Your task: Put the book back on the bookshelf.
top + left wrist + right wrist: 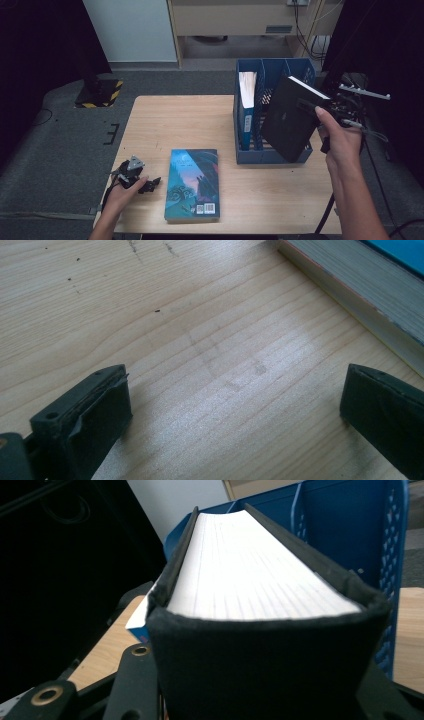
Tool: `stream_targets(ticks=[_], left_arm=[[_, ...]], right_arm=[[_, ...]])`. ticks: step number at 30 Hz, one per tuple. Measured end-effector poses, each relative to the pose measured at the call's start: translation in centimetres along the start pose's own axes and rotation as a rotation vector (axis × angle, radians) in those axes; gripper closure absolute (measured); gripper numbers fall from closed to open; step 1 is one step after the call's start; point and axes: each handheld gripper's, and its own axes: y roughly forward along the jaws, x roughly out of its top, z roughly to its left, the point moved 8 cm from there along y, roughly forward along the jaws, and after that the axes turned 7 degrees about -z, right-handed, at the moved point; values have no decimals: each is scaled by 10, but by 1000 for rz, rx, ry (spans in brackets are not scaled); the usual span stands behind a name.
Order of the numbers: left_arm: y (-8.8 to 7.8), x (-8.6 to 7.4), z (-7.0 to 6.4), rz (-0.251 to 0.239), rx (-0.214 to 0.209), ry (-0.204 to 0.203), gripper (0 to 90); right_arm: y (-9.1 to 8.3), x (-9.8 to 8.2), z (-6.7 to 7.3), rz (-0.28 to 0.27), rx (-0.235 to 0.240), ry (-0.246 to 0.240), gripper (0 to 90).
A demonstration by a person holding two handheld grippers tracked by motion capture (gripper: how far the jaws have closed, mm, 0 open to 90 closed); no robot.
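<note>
Black book (289,119) hangs tilted, pinched by the raised right gripper (325,107); left gripper (145,184) rests spread on the table (190,125).

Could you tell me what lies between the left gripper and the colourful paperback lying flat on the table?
Only bare pale wooden table separates the left gripper from the colourful paperback, shown in the high view.

Matt cloth-covered black book (260,670), pale wooden table (200,120)

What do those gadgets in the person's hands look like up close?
Both are black handheld tools. The left gripper carries a grey three-cornered plate on top and ends in two blocky black jaws with matte pads. The right gripper has brass-coloured screw holes near its jaw base, and a black cable trails from it. The forearms are bare, with no sleeves.
</note>
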Motion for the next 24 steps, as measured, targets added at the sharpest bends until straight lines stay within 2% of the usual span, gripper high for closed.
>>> stream_targets(ticks=[6, 15, 24], left_arm=[[0, 0, 0, 3, -1, 1, 0], [0, 0, 0, 4, -2, 2, 0], [0, 0, 0, 2, -2, 2, 0]], right_arm=[[2, 7, -13, 1, -33, -8, 534], [-9, 12, -34, -3, -87, -18, 534], [-10, 13, -52, 13, -132, -19, 534]])
